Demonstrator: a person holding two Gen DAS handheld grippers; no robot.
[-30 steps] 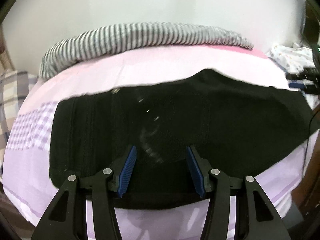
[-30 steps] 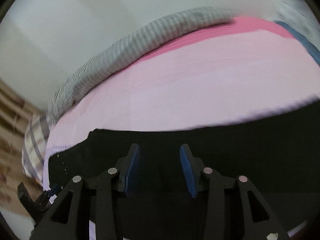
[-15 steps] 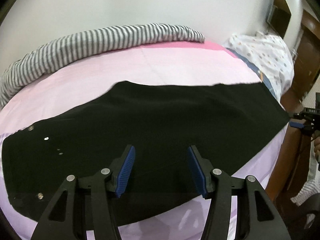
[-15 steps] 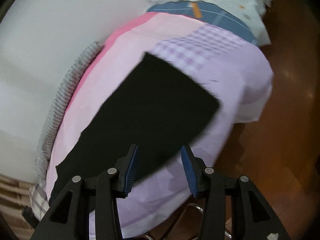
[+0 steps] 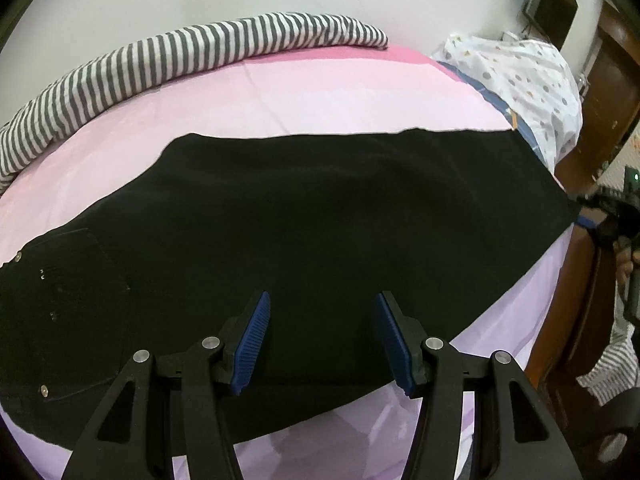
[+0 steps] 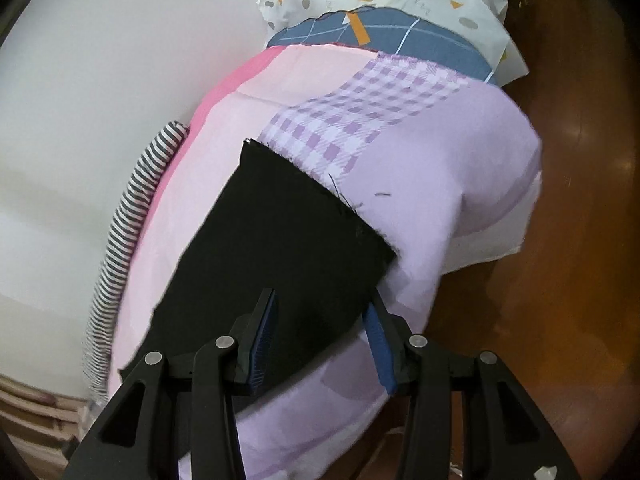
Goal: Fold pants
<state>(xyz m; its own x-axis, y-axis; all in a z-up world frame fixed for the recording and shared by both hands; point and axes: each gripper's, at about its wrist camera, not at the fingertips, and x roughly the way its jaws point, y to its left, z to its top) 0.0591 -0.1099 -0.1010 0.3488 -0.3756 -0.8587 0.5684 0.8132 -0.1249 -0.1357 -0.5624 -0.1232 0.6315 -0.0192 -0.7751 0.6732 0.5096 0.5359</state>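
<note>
My left gripper (image 5: 322, 336) hangs over the black pants (image 5: 304, 216), jaws apart with nothing pinched between the blue pads. From its camera the pants lie flat across the pink sheet (image 5: 320, 92). The waist end, with pocket and rivets, is at the left. The leg reaches right to the bed's edge, where my right gripper (image 5: 592, 216) shows small against the dark wood. A striped cloth (image 5: 192, 56) runs along the wall behind, and a spotted white cloth (image 5: 520, 64) sits at the far right.

My right gripper's (image 6: 322, 332) camera shows what the left cannot. It shows the frayed hem (image 6: 320, 188) of the leg lying on the sheet's lilac checked patch (image 6: 360, 104), a blue plaid fabric (image 6: 380, 36) beyond it, and the brown floor (image 6: 560, 280). These jaws also stand apart and clamp nothing. The leg's near edge lies below, between the pads; whether they touch it I cannot tell.
</note>
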